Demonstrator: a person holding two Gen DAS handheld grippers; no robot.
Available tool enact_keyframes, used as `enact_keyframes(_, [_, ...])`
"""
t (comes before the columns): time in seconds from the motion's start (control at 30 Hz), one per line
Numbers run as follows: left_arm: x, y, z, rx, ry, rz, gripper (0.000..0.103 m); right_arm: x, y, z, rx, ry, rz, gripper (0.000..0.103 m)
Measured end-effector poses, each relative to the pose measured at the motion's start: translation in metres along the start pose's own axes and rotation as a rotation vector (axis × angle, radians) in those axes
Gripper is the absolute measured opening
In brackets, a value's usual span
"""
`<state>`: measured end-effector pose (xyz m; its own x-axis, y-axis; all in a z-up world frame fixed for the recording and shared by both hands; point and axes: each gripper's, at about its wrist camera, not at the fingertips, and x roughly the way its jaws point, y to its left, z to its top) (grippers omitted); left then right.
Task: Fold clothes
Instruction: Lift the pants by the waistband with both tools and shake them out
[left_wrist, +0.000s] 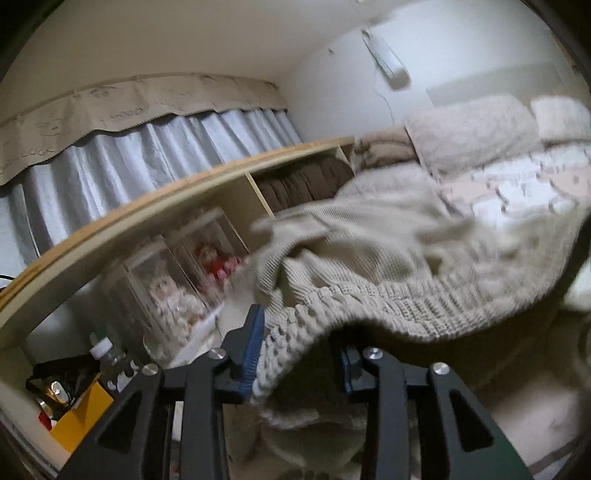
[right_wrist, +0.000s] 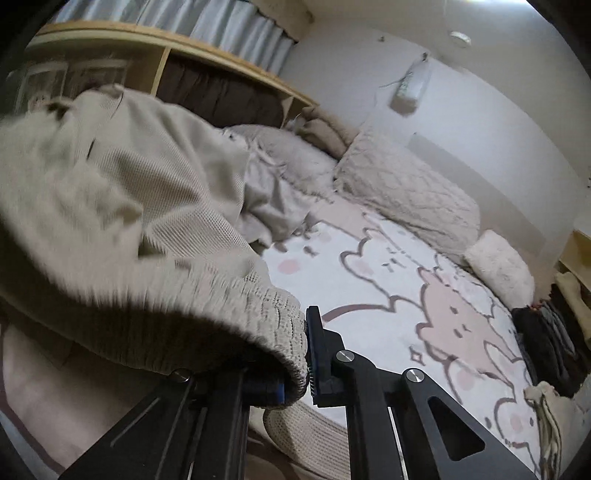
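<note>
A beige knit sweater (right_wrist: 122, 206) hangs bunched above the bed (right_wrist: 388, 280). The right gripper (right_wrist: 295, 363) is pressed together on its ribbed hem. The left gripper (left_wrist: 299, 354) stands spread, the hem draped between its fingers, against the left pad and clear of the right.

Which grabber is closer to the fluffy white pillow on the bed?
Probably the right. The right gripper, clamped on the beige sweater, has the fluffy white pillow ahead across the bedspread. From the left gripper, it looks farther off.
</note>
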<state>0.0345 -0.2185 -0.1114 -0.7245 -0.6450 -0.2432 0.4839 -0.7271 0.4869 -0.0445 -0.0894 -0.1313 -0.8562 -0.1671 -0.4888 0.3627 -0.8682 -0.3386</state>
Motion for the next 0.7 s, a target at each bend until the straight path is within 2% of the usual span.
enact_keyframes(0.07, [0.008, 0.002, -0.003, -0.015, 0.032, 0.009, 0.038, -0.004, -0.004, 0.002, -0.011, -0.017, -0.037, 0.009])
enact_keyframes(0.17, [0.012, 0.029, 0.01, -0.164, 0.046, -0.001, 0.037, -0.005, -0.014, 0.008, -0.036, -0.04, -0.104, 0.009])
enact_keyframes(0.27, [-0.002, 0.05, 0.047, -0.271, -0.039, -0.01, 0.037, -0.01, -0.028, 0.019, -0.067, -0.076, -0.191, 0.009])
enact_keyframes(0.37, [-0.017, 0.064, 0.097, -0.36, -0.141, -0.084, 0.037, -0.021, -0.055, 0.036, -0.073, -0.127, -0.282, 0.009])
enact_keyframes(0.57, [-0.058, 0.076, 0.212, -0.456, -0.388, -0.247, 0.038, -0.068, -0.148, 0.087, -0.083, -0.235, -0.461, 0.009])
enact_keyframes(0.7, [-0.092, 0.085, 0.274, -0.519, -0.515, -0.363, 0.038, -0.126, -0.219, 0.119, -0.1, -0.326, -0.633, 0.013])
